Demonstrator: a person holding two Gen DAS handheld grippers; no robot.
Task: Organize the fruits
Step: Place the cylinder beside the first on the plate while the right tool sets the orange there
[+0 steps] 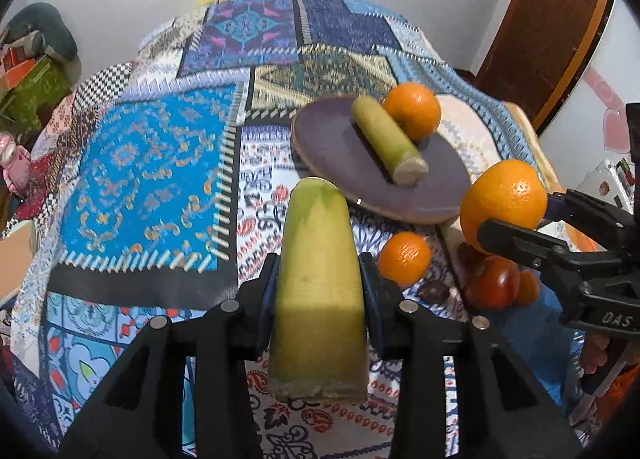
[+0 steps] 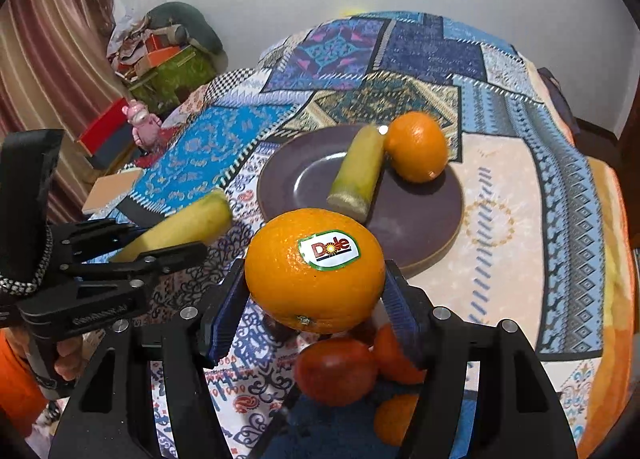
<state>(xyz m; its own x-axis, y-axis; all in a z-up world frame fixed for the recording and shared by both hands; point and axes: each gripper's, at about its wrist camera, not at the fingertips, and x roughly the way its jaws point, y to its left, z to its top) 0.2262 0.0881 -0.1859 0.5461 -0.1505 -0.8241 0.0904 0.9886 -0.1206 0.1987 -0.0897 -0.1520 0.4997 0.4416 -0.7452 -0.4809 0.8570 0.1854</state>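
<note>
Left wrist view shows the left tongs (image 1: 322, 291) pinching a yellow-green cane piece (image 1: 318, 299) across its middle, its cut end toward the camera and its far end pointing at the purple plate (image 1: 328, 139). That plate lies on a patchwork bedspread (image 1: 160, 163) and carries a second cane piece (image 1: 386, 139) lying flat, with a plate orange (image 1: 414, 109) touching its far side. To the right, the right tongs (image 1: 516, 215) clamp a large orange (image 1: 504, 199) held above the bedspread, just off the plate's near rim. Below it sit a small orange (image 1: 404, 257) and a dark red fruit (image 1: 492, 283) on the cloth.

Right wrist view has the right tongs (image 2: 316, 291) pressed against both sides of the large orange (image 2: 314, 267), whose Dole sticker (image 2: 329, 250) faces up. Under it lie the dark red fruit (image 2: 336, 371) and more orange fruit, partly hidden. The purple plate (image 2: 420, 227) is just beyond, holding the second cane piece (image 2: 358, 171) and plate orange (image 2: 418, 147) side by side. At left, the left tongs (image 2: 168, 243) grip the cane piece (image 2: 180, 225), raised and tilted above the bedspread (image 2: 520, 179), near the plate's left edge.
</note>
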